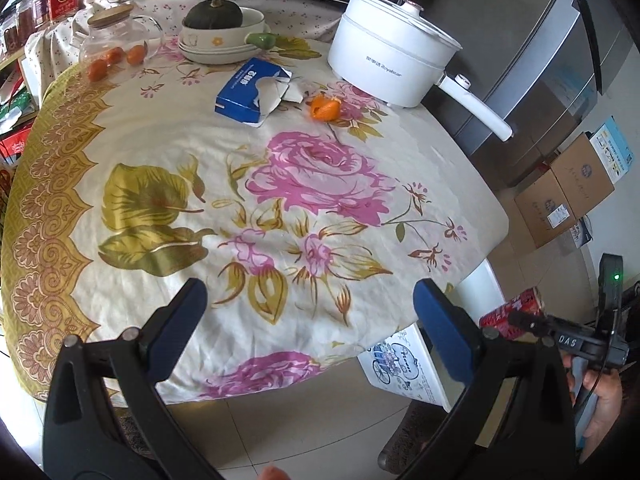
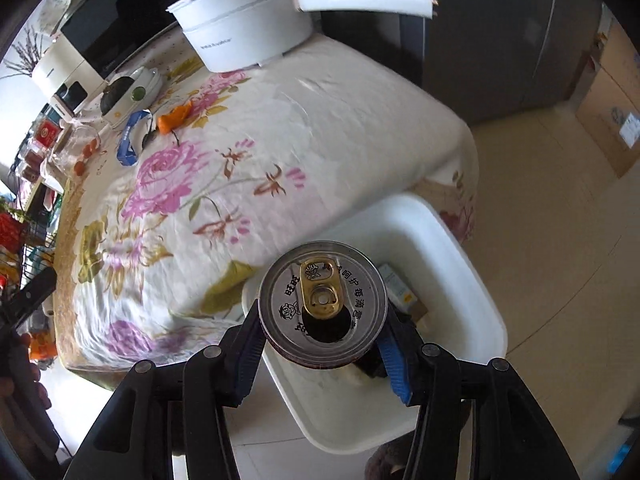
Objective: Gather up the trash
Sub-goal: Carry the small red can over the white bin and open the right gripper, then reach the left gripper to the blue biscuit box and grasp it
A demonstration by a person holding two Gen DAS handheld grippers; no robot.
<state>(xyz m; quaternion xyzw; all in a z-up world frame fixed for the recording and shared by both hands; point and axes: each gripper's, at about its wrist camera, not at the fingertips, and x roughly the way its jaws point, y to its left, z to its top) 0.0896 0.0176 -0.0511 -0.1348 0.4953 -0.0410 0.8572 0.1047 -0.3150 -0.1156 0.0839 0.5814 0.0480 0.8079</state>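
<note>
Right wrist view: the right gripper (image 2: 322,354) is clamped on an opened drink can (image 2: 323,304), blue pads pressed against its sides, pull tab facing the camera.
Can position: held above the white bin (image 2: 472,280), which stands on the floor against the table edge.
Bin contents: a small carton (image 2: 398,286) lies inside; something dark sits under the can, too hidden to name.
Left gripper (image 1: 310,320): fingers spread wide apart with nothing between them, hanging over the near edge of the floral tablecloth (image 1: 160,128).
Table trash: an orange peel (image 1: 325,107) lies just beside a torn blue tissue box (image 1: 244,94), near the white electric pot (image 1: 390,60).
</note>
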